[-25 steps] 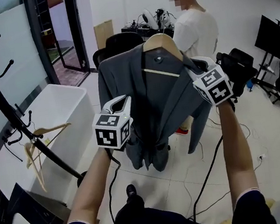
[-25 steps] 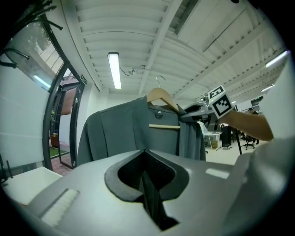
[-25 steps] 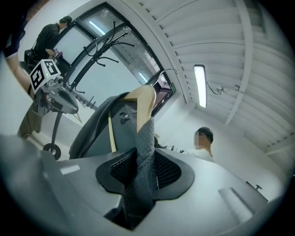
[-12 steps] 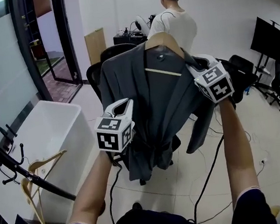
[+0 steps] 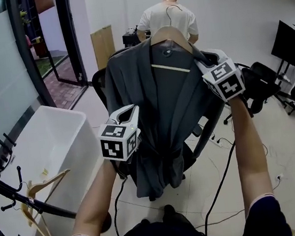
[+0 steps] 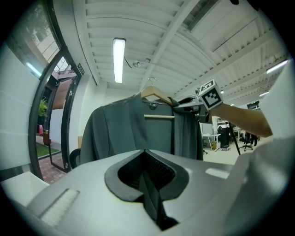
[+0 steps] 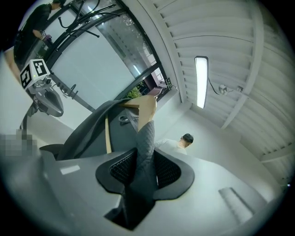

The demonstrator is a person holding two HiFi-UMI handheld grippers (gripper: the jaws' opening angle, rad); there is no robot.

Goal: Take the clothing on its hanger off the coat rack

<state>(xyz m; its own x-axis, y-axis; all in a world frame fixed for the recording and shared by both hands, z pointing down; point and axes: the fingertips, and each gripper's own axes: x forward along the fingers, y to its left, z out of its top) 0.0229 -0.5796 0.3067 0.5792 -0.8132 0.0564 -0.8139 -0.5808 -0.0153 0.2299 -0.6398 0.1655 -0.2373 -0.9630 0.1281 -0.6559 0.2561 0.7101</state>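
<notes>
Pale tiled floor (image 5: 280,146) across the room, with black cables lying on it toward the right. At the left, a long white box (image 5: 49,149) beside the glass wall.

In the middle, held high in the air and well apart from the coat rack (image 5: 35,206): the grey jacket (image 5: 157,108), hanging open on its wooden hanger (image 5: 171,35), the hook up in open air. Coat rack low at the left edge of the head view, black, slanting in front of the white box, with a spare hanger (image 5: 47,182) of bare wood on one of its arms.

Behind the jacket, a person (image 5: 169,17) in a white shirt, back turned. Just left of the jacket, part of a black office chair (image 5: 99,83). At the right wall, a dark screen (image 5: 288,42) on a stand.

Right gripper (image 5: 205,61) raised at the jacket's shoulder, jaws pinching the jacket cloth over the end of the hanger. Left gripper (image 5: 129,110) lower, in front of the jacket's left half, jaws pressed together, pointing level at the cloth; touching it or not, impossible to tell.
</notes>
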